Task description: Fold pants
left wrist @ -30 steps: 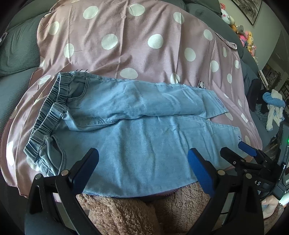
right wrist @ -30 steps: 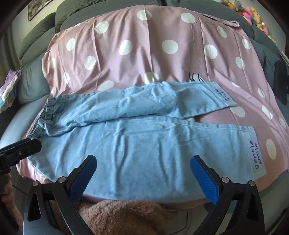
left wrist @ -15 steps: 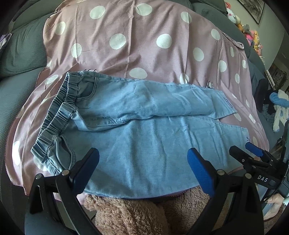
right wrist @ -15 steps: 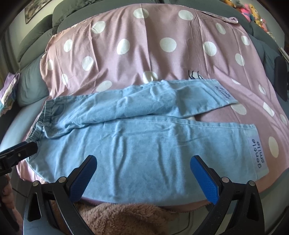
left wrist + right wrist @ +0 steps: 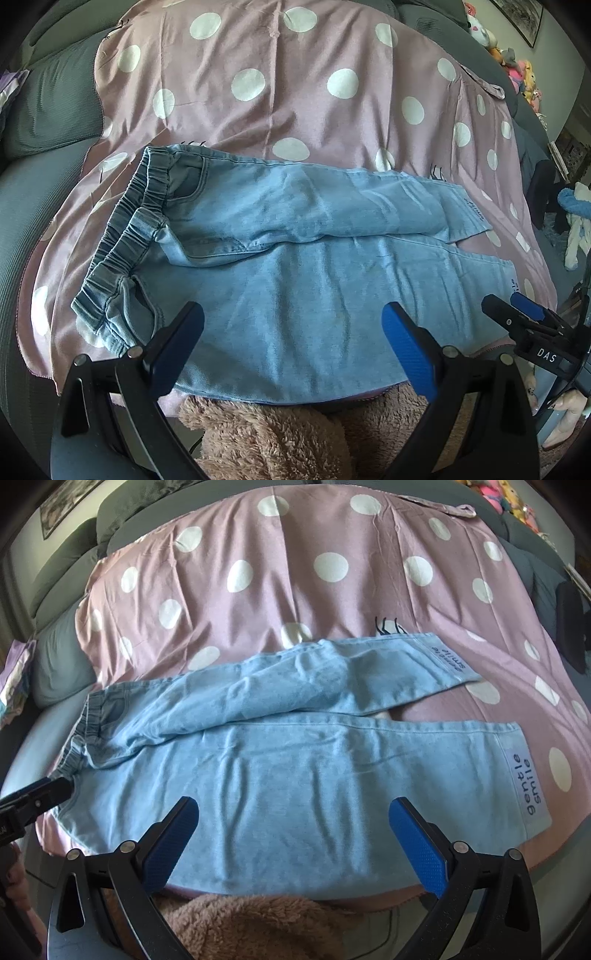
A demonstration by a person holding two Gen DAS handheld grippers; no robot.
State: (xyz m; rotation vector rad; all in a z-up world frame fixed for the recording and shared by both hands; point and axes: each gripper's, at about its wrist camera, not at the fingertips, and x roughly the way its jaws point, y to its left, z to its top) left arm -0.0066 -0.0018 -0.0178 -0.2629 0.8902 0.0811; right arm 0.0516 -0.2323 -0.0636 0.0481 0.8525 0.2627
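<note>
Both grippers hover with fingers spread wide and nothing between them: left gripper [image 5: 291, 332] near the waistband [image 5: 122, 240] end, right gripper [image 5: 293, 829] over the near leg. Light blue pants [image 5: 295, 760] lie flat, sideways across a pink polka-dot sheet [image 5: 332, 590], waistband left, cuffs right, far leg angled away. Fuzzy brown fabric [image 5: 266, 435] sits at the near edge.
</note>
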